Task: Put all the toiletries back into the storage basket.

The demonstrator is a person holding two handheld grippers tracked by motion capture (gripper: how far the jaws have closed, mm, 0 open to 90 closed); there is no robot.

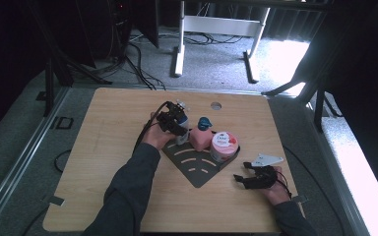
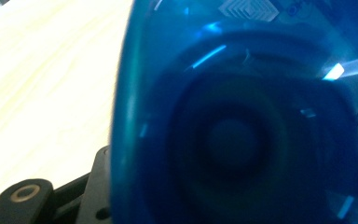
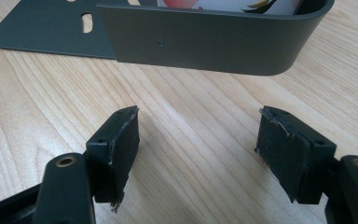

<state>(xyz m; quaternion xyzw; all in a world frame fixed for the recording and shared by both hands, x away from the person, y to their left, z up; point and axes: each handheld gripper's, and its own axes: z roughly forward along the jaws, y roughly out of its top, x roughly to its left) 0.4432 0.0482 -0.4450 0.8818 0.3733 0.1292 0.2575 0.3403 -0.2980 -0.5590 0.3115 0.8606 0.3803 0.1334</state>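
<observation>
My left gripper (image 1: 176, 122) is shut on a blue see-through bottle (image 1: 182, 129), which stands upright at the back left corner of a dark grey slotted tray (image 1: 197, 171). The left gripper view has the blue bottle (image 2: 242, 116) pressed close to the lens, with one black finger (image 2: 28, 200) at the lower left. My right gripper (image 1: 242, 173) rests low on the table right of the tray. Its jaws stand open over bare wood (image 3: 198, 126), facing the tray's rounded wall (image 3: 205, 44).
A pink bottle with a teal cap (image 1: 200, 136) and a pink-lidded Dove jar (image 1: 224, 146) stand in the tray beside the blue bottle. The wooden table (image 1: 103, 147) has a small round hole (image 1: 216, 105) near its far edge. Floor cables and desk legs lie beyond.
</observation>
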